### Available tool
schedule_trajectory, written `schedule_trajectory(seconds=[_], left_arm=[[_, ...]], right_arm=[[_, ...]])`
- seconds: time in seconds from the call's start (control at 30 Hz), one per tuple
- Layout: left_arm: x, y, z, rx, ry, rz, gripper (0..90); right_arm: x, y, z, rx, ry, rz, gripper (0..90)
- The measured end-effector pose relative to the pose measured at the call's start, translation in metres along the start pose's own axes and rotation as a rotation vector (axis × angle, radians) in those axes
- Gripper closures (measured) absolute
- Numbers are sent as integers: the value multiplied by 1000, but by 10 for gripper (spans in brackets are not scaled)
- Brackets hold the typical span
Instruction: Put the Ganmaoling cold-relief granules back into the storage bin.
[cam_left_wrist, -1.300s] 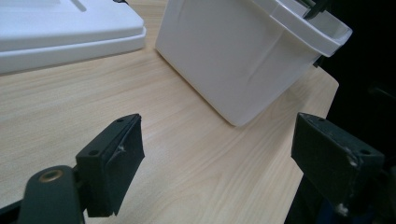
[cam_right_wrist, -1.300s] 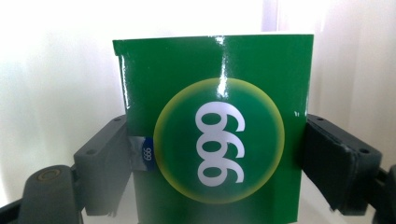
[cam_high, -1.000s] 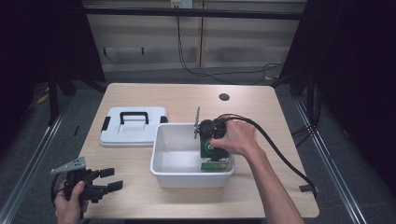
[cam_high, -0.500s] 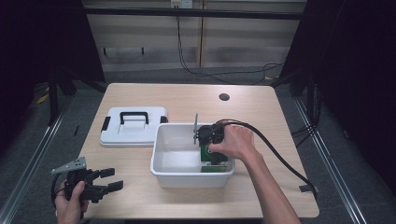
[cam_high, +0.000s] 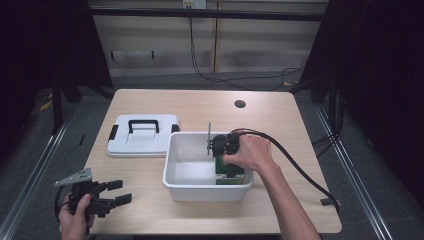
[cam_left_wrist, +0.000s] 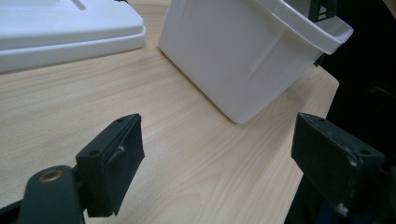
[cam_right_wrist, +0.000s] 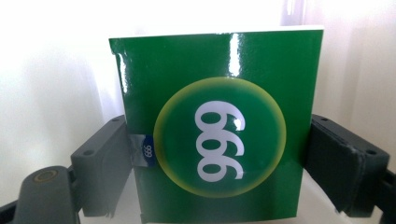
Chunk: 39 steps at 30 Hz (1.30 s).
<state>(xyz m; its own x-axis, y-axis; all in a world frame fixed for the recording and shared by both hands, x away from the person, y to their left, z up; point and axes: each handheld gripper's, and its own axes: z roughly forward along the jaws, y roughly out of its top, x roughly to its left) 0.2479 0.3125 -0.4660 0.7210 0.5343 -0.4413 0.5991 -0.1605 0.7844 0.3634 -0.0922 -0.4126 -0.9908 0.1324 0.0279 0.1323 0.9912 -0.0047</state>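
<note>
At the near left corner of the light wooden table (cam_high: 280, 115), your left tool (cam_high: 102, 196) rests with its jaws spread wide and nothing between them, well apart from the work. Further in, your right tool (cam_high: 224, 161) is down inside the white rectangular plastic bin (cam_high: 192, 189), its jaws closed against the two sides of the glossy green box printed with 999 (cam_right_wrist: 217, 140), which stands in the bin's right end close to the wall. You look to be at the placing or lifting stage with the box; which of the two, I cannot tell. Either way, your next move calls for a steady vertical hand so the box clears the bin wall. Beyond the bin lies the flat white lid with a black handle (cam_high: 142, 135)
</note>
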Motion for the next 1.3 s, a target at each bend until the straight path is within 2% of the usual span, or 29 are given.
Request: schedule_trajectory(seconds=[0.2,0.57,0.6,0.7,0.73,0.8,0.87,0.9,1.07,1.1,1.3], left_arm=[[0,0,0,-1,-2,-1,170],[0,0,0,0,-2,0,170],[0,0,0,0,-2,0,170],[0,0,0,0,-2,-2,170],[0,0,0,2,-3,-2,170],[0,0,0,1,-1,-1,170],[0,0,0,2,-2,-1,170],[0,0,0,2,-1,-2,170],[0,0,0,1,-1,-1,170],[0,0,0,2,-1,-1,170],[0,0,0,1,-2,0,170]], right_arm=[[1,-1,0,19,-5,-9,133],[0,-9,-2,-27,1,-14,105],[1,-10,-5,-33,1,-1,105],[0,-12,-6,-56,1,-14,105],[1,-14,-10,-79,3,-2,104],[1,-15,-12,-88,6,2,105],[1,-20,-18,-143,21,-3,105],[1,-23,-21,-165,11,10,104],[2,-30,-27,-212,6,23,105],[3,-32,-30,-254,14,30,108],[5,-40,-32,-286,-3,55,111]])
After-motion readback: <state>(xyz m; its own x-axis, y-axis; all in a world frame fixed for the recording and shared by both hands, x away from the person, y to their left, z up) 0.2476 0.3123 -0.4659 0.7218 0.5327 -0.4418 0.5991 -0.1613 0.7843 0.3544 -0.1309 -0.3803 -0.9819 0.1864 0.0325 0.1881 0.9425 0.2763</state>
